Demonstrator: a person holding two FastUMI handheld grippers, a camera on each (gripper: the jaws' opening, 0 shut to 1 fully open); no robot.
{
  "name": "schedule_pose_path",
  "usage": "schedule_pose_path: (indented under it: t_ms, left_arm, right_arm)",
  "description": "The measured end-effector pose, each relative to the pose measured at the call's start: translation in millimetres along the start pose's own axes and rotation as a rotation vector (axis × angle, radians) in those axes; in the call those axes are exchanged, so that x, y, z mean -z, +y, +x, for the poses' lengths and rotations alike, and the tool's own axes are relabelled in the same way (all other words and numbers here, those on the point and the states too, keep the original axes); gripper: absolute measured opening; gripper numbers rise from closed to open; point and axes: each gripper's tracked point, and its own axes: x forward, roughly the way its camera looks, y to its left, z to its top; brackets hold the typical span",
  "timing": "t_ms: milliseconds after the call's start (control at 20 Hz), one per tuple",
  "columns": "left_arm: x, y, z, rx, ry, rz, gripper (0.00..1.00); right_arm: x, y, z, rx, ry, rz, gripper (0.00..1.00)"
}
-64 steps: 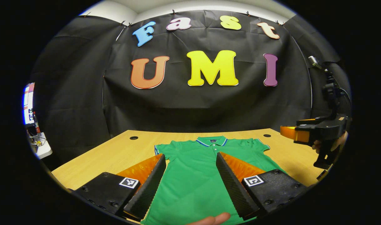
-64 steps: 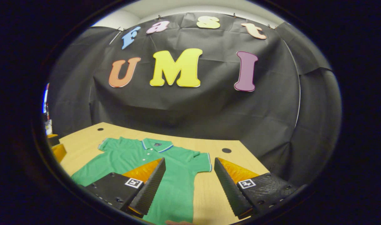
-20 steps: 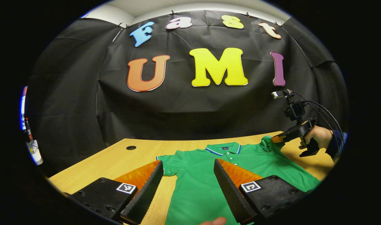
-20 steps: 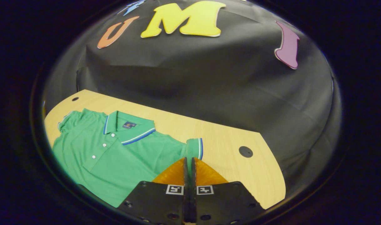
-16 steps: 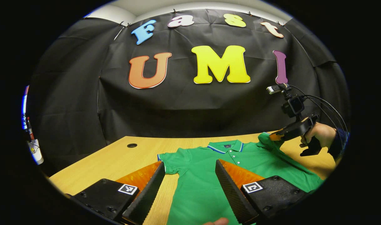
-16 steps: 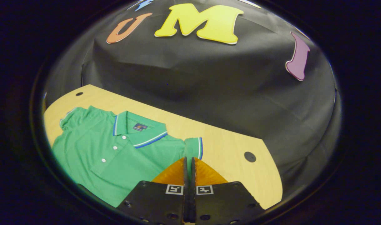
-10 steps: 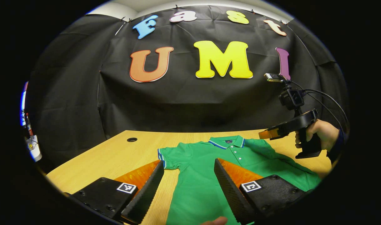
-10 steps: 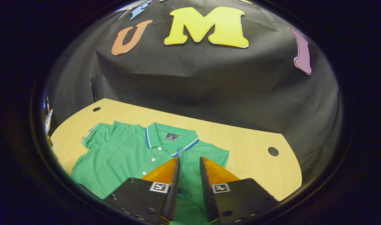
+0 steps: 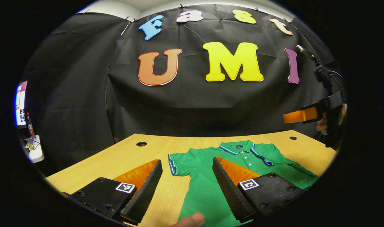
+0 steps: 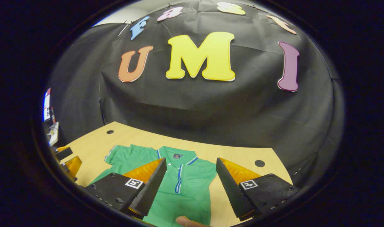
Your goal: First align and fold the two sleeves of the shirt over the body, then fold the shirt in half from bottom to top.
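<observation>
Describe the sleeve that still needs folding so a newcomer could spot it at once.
Start at the wooden table and find the green polo shirt lying on it. The unfolded sleeve sticks out flat sideways onto bare wood, its striped cuff showing; the other sleeve already lies across the chest.

light wooden table [image 9: 122, 157] with round cable holes [image 9: 141, 144]; a screen [image 9: 20, 104] at far left.

A pale wooden counter [image 9: 122, 157] stands against a black cloth wall [image 9: 192, 104] that hangs in creases behind its far edge. Round dark holes are set near the far corners of the counter: one on the left [image 9: 141, 144], one on the right [image 9: 293, 138]. Above the cloth shows a strip of white ceiling [image 9: 122, 8]. Off the left edge, a lit screen [image 9: 20, 104] glows.
</observation>
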Motion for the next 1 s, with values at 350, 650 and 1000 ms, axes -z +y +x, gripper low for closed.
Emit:
schedule_pose_path:
  t_ms: [350,650,1000]
  left_arm:
    - [-12,23,80,-0.047,0.084,-0.017,1.00]
    - [18,39,149,-0.076,0.181,-0.035,1.00]
    - [93,50,179,-0.087,0.346,-0.092,1.00]
  right_arm:
    - [11,-1,-69,-0.035,-0.102,-0.073,0.95]
    - [46,9,-94,-0.088,-0.095,-0.115,0.96]
    - [79,11,-97,-0.089,-0.121,-0.159,0.96]
